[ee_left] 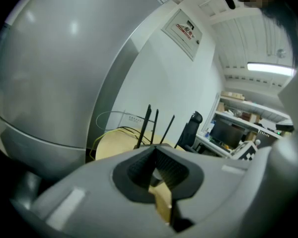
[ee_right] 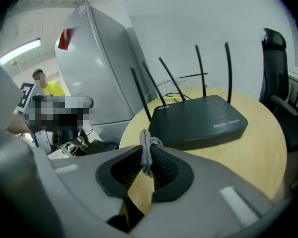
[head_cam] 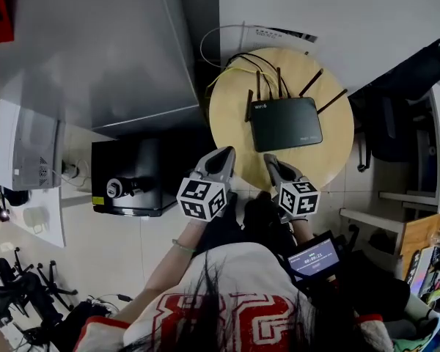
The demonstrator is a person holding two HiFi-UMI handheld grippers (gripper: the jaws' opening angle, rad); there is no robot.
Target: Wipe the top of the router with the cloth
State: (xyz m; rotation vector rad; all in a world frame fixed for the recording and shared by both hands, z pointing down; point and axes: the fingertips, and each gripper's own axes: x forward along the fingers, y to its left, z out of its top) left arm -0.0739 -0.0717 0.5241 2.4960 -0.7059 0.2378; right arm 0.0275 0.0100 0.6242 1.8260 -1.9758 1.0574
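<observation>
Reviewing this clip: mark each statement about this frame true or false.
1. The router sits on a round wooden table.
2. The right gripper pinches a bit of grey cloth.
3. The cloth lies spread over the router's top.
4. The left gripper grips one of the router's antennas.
1. True. The router rests on the round wooden table.
2. True. The right gripper has its jaws shut on a bunched piece of grey cloth.
3. False. The router's top is bare; the cloth is in the right gripper's jaws, short of the router.
4. False. The left gripper has its jaws together on nothing; the antennas stand upright further off.
</observation>
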